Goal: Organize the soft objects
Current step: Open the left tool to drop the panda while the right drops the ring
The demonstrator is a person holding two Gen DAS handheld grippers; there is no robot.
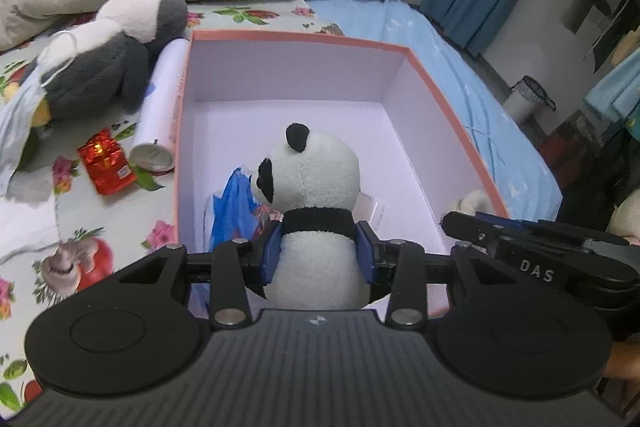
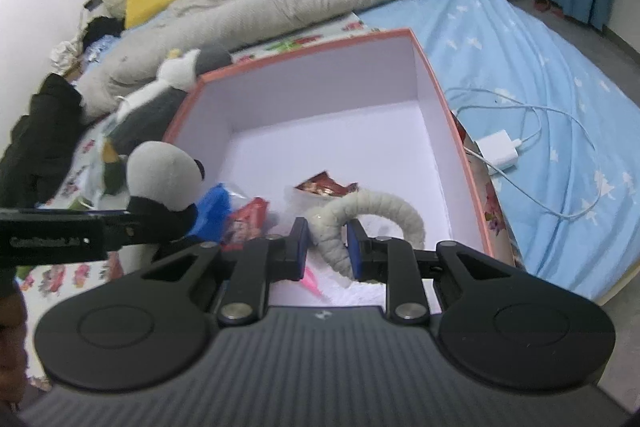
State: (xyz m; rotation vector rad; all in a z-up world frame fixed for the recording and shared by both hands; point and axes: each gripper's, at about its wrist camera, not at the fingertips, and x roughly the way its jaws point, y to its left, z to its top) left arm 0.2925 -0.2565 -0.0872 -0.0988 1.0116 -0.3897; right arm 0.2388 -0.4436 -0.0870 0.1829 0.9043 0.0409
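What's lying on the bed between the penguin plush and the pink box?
In the left wrist view, a white paper roll lies along the pink box, beside the penguin plush; a red cube sits nearer the camera.

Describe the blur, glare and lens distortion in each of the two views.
Left wrist view: mostly sharp, the panda crisp, the red box glowing, the edges bent by the fisheye. Right wrist view: softer overall, the panda blurred, the upper left corner washed out white, the box walls bowed.
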